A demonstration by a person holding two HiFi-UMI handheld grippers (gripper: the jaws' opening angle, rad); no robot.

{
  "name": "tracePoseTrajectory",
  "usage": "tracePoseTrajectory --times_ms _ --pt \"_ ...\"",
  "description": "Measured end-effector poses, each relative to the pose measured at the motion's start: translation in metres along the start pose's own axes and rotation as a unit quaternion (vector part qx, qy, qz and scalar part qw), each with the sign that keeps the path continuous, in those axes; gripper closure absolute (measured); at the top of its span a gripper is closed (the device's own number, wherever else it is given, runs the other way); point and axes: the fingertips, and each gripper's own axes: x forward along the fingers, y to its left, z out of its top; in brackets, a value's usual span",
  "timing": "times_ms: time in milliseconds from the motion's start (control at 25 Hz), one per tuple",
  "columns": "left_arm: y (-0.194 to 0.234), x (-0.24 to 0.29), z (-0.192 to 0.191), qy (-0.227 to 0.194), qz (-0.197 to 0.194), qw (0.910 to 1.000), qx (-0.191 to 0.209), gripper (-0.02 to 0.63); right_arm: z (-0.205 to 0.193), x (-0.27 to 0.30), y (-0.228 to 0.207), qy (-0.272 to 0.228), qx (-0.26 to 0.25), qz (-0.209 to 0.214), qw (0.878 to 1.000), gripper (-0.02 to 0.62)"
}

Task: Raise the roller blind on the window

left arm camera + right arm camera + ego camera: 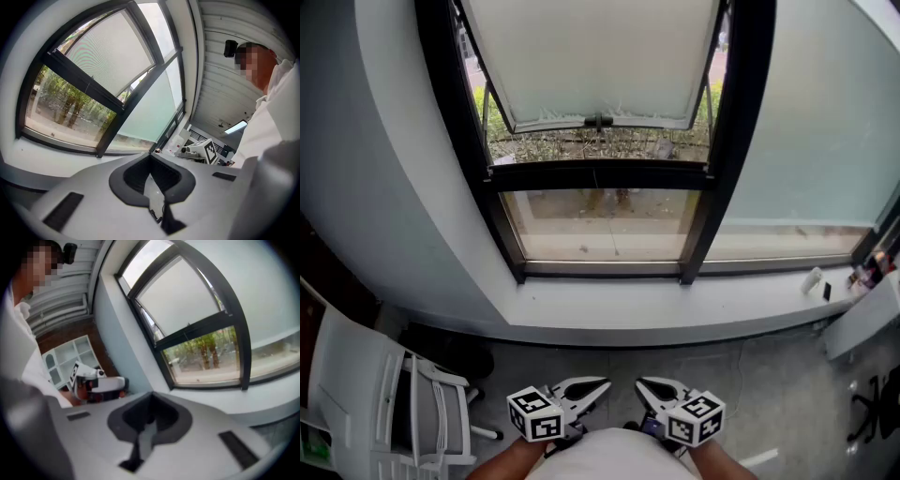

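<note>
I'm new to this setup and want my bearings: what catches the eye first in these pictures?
The dark-framed window fills the upper half of the head view. Its pale roller blind is drawn over the upper pane, and greenery shows beneath the blind's bottom edge. At the bottom of the view, the left gripper and right gripper sit side by side near the person's body, both shut and empty, away from the window.

Daylight through the window (600,225), dim interior, fisheye-bent edges, right gripper view blurred
</note>
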Motion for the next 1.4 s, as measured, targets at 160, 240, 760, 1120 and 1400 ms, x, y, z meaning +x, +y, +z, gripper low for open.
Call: tracePoseTrajectory --times_ms 160,240,760,1120,1400 --pt "-0.001 -0.003 -0.001 -0.004 0.002 1.0000 -0.001 0.586 -0.005 -0.004 0.001 -0.001 0.000 -0.006 1.000 0.574" --pt "-0.003 -0.001 -0.001 -0.007 0.000 1.0000 -0.003 0.586 -0.006 -0.006 -0.001 -0.001 -0.002 -0.008 1.000 0.572" --pt "-0.021 0.012 -0.004 -0.026 -0.004 0.9997 -0.003 0.586 -0.003 -0.019 -0.025 -0.015 0.003 -0.027 1.000 0.569" --pt "-0.026 0.032 -0.017 -0.014 0.017 0.9997 -0.012 0.588 -0.004 -0.021 -0.042 0.002 -0.007 -0.019 1.000 0.518" --pt "-0.027 0.043 -0.023 -0.015 0.035 0.9990 -0.023 0.588 -0.003 -0.019 -0.047 0.016 -0.012 0.012 1.000 0.516"
